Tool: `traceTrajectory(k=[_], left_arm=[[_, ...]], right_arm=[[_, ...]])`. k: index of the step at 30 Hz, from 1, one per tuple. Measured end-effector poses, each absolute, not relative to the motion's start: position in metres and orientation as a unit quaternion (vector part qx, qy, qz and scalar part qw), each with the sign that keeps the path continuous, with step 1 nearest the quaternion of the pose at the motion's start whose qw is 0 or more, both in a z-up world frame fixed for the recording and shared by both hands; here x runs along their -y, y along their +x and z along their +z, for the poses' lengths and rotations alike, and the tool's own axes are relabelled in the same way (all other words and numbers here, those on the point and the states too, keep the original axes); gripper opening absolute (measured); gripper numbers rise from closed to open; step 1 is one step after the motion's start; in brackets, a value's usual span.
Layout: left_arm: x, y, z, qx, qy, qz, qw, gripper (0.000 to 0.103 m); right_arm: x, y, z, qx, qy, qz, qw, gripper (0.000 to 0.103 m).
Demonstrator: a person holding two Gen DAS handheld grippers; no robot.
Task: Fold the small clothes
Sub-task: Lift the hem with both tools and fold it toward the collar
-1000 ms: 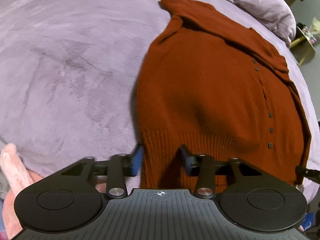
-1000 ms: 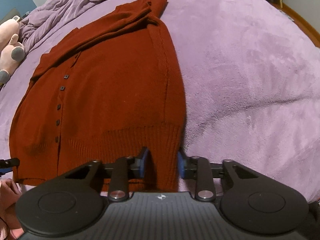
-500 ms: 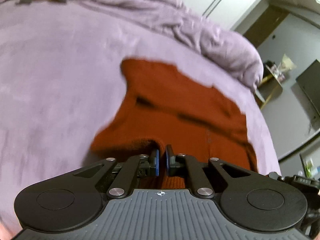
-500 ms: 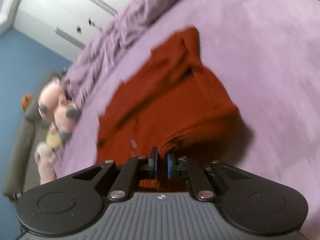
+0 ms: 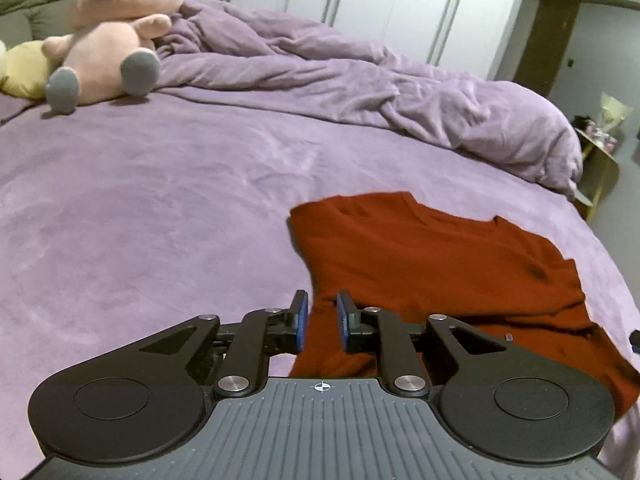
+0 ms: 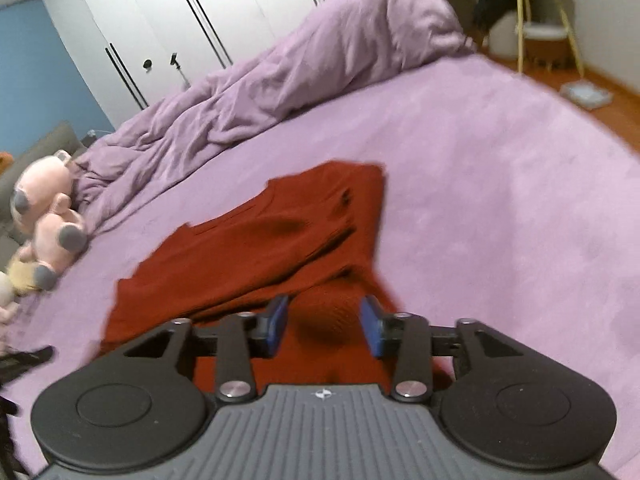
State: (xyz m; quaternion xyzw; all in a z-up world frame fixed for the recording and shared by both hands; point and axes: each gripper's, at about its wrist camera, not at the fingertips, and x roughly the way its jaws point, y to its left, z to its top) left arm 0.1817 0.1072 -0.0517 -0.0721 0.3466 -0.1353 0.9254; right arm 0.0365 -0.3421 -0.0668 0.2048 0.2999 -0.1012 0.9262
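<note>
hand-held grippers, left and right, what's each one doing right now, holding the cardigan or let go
Left hand-held gripper: jaws opening, rust-red cardigan between the pads, no longer pinched.
Right hand-held gripper: jaws opening wide, cardigan hem lies between them, released.

Left gripper (image 5: 322,322) low in the near foreground, jaws opening, blue pads (image 5: 301,322) parted with rust-red fabric showing between them, not pressed. Rust-red cardigan (image 5: 440,264) spread flat on the purple bedspread (image 5: 160,208), right of centre, one small button visible near its right edge. Farther off, a rumpled purple duvet (image 5: 360,80) heaped across the bed. Far left, a pink plush toy (image 5: 112,36) with grey feet. White wardrobe doors (image 5: 360,4) behind.
</note>
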Motion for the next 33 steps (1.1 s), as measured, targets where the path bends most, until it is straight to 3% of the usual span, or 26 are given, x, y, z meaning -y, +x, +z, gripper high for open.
traceTrajectory(k=[1,2,5,11,12,13,16,19,22,25,26,27,28,33], left_arm=[[-0.106,0.185,-0.056,-0.353,-0.066,-0.148,0.921,0.034],[-0.104,0.186,-0.06,-0.359,-0.056,-0.159,0.918,0.039],[-0.091,0.193,-0.073,-0.368,-0.023,-0.186,0.911,0.042],[-0.071,0.204,-0.09,-0.382,0.005,-0.201,0.902,0.039],[-0.069,0.206,-0.092,-0.384,0.005,-0.203,0.901,0.038],[-0.068,0.208,-0.094,-0.389,0.003,-0.207,0.898,0.038],[-0.064,0.211,-0.1,-0.4,0.0,-0.214,0.891,0.025],[-0.061,0.21,-0.103,-0.396,0.013,-0.224,0.89,0.026],[-0.062,0.215,-0.106,-0.406,0.004,-0.226,0.886,0.035],[-0.064,0.219,-0.107,-0.412,-0.012,-0.226,0.883,0.035],[-0.063,0.219,-0.107,-0.412,-0.011,-0.225,0.883,0.029],[-0.063,0.218,-0.106,-0.409,-0.011,-0.226,0.884,0.023],[-0.064,0.218,-0.104,-0.407,-0.014,-0.225,0.885,0.01],[-0.074,0.213,-0.064,-0.369,-0.056,-0.231,0.899,0.008]], right_arm=[[0.342,0.038,-0.069,-0.305,0.188,-0.099,0.928,0.045],[0.341,0.04,-0.071,-0.311,0.172,-0.091,0.93,0.046],[0.327,0.049,-0.079,-0.329,0.094,-0.083,0.936,0.05],[0.306,0.064,-0.092,-0.358,0.013,-0.068,0.931,0.05],[0.304,0.064,-0.094,-0.359,0.006,-0.067,0.931,0.046],[0.305,0.066,-0.095,-0.361,0.006,-0.065,0.93,0.035],[0.311,0.067,-0.097,-0.366,0.018,-0.066,0.928,0.022],[0.317,0.068,-0.099,-0.371,0.022,-0.07,0.926,0.022],[0.326,0.07,-0.103,-0.379,0.043,-0.075,0.921,0.022],[0.334,0.074,-0.105,-0.378,0.077,-0.073,0.92,0.022],[0.334,0.075,-0.105,-0.379,0.079,-0.071,0.919,0.022],[0.333,0.076,-0.105,-0.378,0.08,-0.072,0.919,0.015],[0.331,0.076,-0.105,-0.379,0.079,-0.07,0.92,0.007],[0.315,0.071,-0.074,-0.328,0.064,-0.054,0.941,0.006]])
